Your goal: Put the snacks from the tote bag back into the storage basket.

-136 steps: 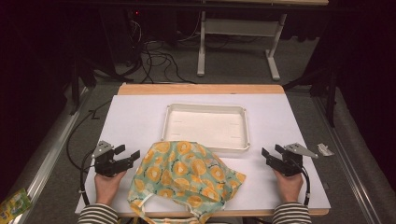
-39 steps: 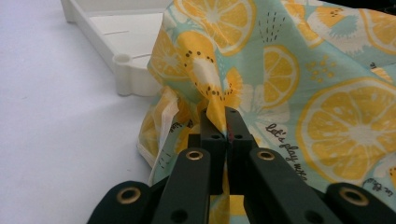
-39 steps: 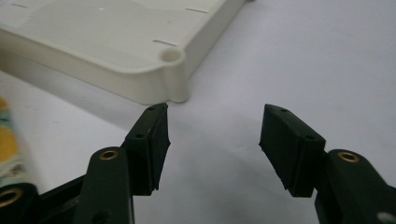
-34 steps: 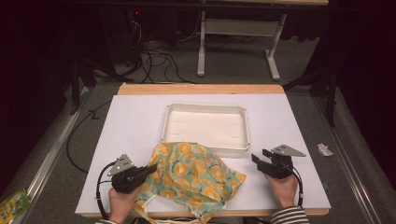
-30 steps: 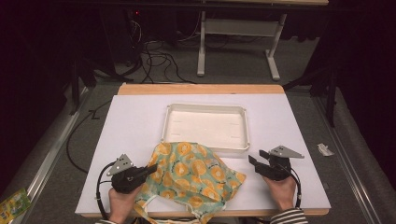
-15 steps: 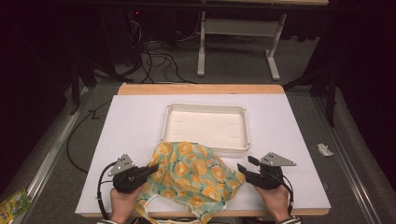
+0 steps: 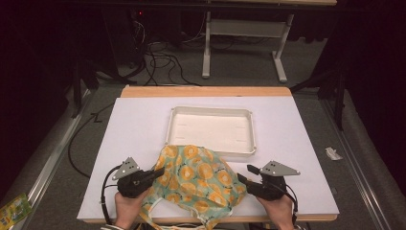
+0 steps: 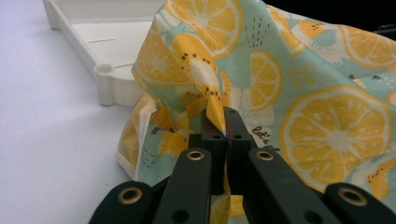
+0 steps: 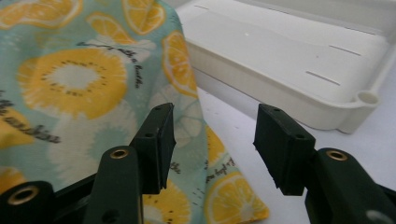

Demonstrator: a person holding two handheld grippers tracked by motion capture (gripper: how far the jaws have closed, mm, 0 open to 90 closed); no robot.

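A teal cloth bag [image 7: 201, 177] printed with orange slices lies rumpled at the table's front middle, its far edge against the near rim of a white tray [image 7: 210, 111]. My left gripper [image 7: 160, 171] is shut on a raised fold of the cloth [image 8: 299, 93] at its left side, the fold pinched between the jaws [image 8: 219, 114]. My right gripper [image 7: 244, 173] stands open at the bag's right edge and its jaws have just been closing a little. In the right gripper view [image 9: 215, 126] the cloth [image 9: 70, 79] edge lies under the gap, and neither pad presses on it.
The empty tray [image 9: 280, 102] sits just past the bag, and one of its corners [image 8: 105, 79] is close to my left jaws. White table top [image 7: 134, 134] spreads on both sides. The bag's handles [image 7: 158, 223] hang at the front edge. A paper scrap [image 7: 332, 153] lies on the floor at right.
My right gripper has slid left from the table's right side up to the bag's right edge. The left gripper, earlier beside the bag, now holds its fold and has kept still for the last second.
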